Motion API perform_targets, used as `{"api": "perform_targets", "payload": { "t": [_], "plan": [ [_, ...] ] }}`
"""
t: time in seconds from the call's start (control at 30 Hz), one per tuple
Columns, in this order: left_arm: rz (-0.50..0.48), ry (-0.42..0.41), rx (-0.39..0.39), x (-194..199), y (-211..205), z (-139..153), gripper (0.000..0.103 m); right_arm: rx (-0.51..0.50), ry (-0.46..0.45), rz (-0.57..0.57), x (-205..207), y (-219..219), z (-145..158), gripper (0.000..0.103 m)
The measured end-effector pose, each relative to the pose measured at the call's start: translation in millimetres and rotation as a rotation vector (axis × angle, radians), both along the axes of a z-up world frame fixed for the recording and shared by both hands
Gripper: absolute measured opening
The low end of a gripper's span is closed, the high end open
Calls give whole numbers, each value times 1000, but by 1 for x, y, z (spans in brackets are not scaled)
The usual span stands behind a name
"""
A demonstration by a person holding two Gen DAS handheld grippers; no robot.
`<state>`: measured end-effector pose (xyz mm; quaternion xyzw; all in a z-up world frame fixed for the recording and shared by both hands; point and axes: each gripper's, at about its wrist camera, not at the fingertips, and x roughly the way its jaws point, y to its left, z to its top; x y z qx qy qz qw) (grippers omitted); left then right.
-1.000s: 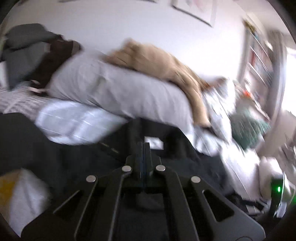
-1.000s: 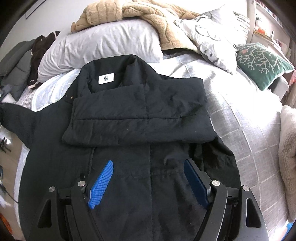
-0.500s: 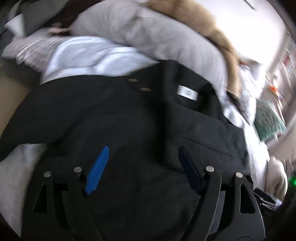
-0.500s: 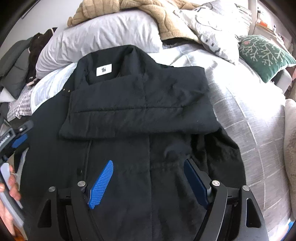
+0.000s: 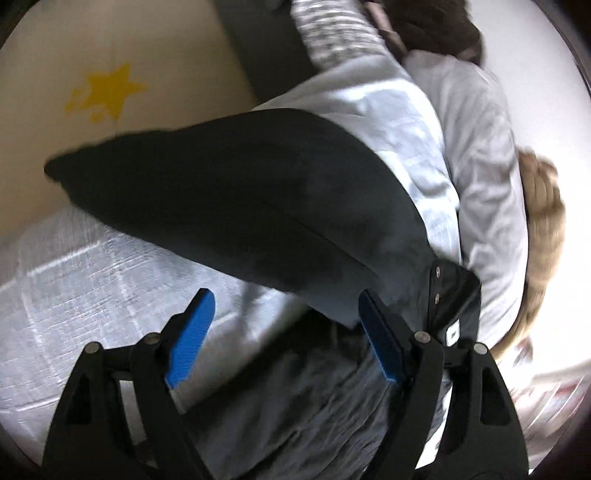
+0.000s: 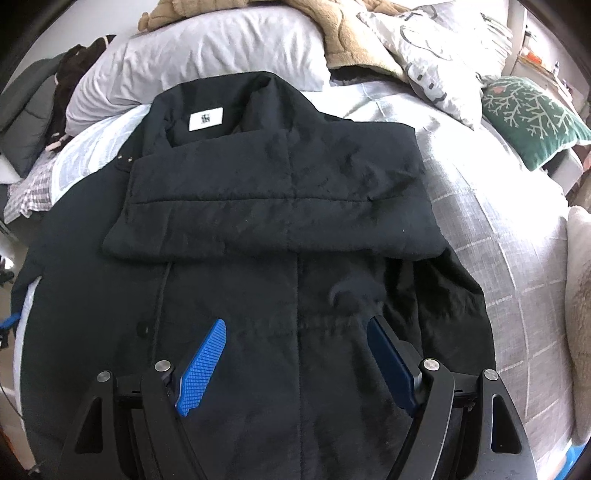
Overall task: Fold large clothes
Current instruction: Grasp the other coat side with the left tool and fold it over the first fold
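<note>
A large black coat (image 6: 280, 229) lies flat on the bed, collar with a white label (image 6: 206, 119) at the far end. Its right sleeve (image 6: 280, 192) is folded across the chest. In the left wrist view the coat's left sleeve (image 5: 236, 199) stretches out to the left over the bed's edge. My left gripper (image 5: 284, 332) is open and empty, just this side of that sleeve. My right gripper (image 6: 295, 354) is open and empty above the coat's lower front.
A grey checked duvet (image 6: 480, 206) covers the bed. Grey pillows (image 6: 221, 48), a tan blanket (image 6: 347, 33) and a green cushion (image 6: 532, 110) lie at the head and right side. Dark clothes (image 6: 44, 99) are heaped at the far left. A beige floor with a yellow star (image 5: 103, 92) lies beside the bed.
My left gripper opened, then swung left from the coat's collar area to the outstretched left sleeve at the bed's edge. My right gripper stayed open and barely moved.
</note>
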<state>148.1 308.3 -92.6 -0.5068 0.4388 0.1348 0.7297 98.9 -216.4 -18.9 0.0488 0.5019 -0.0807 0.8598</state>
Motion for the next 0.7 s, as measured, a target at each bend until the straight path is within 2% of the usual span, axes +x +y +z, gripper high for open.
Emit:
{"api": "perform_targets", "payload": {
  "t": [0.1, 0.2, 0.27, 0.3, 0.33, 0.37, 0.43, 0.47, 0.57, 0.7],
  "plan": [
    [87, -27, -73, -3, 17, -18, 80, 14, 12, -5, 2, -2, -3, 81],
    [227, -101, -140, -8, 35, -32, 80, 27, 16, -8, 2, -3, -4, 81],
    [323, -140, -187, -10, 49, -36, 72, 29, 14, -7, 1, -3, -4, 81],
    [362, -145, -188, -11, 54, -35, 53, 29, 13, -4, 0, -3, -4, 81],
    [402, -134, -171, -10, 60, -34, 24, 28, 14, -1, -1, -3, -4, 81],
    [422, -135, -169, -10, 65, -33, 17, 26, 15, 2, -2, -2, -4, 81],
    [434, -172, -168, -8, 65, -21, 12, 25, 18, 4, -4, -4, -4, 81],
    [407, -206, -121, -7, 63, -6, 11, 26, 16, 1, -4, -6, -4, 81],
    [255, -336, 128, 6, 31, 57, 11, 31, 7, -18, -5, -13, -2, 81],
    [34, -490, 271, 23, -27, 117, 11, 44, 8, -40, -4, -19, -3, 81]
  ]
}}
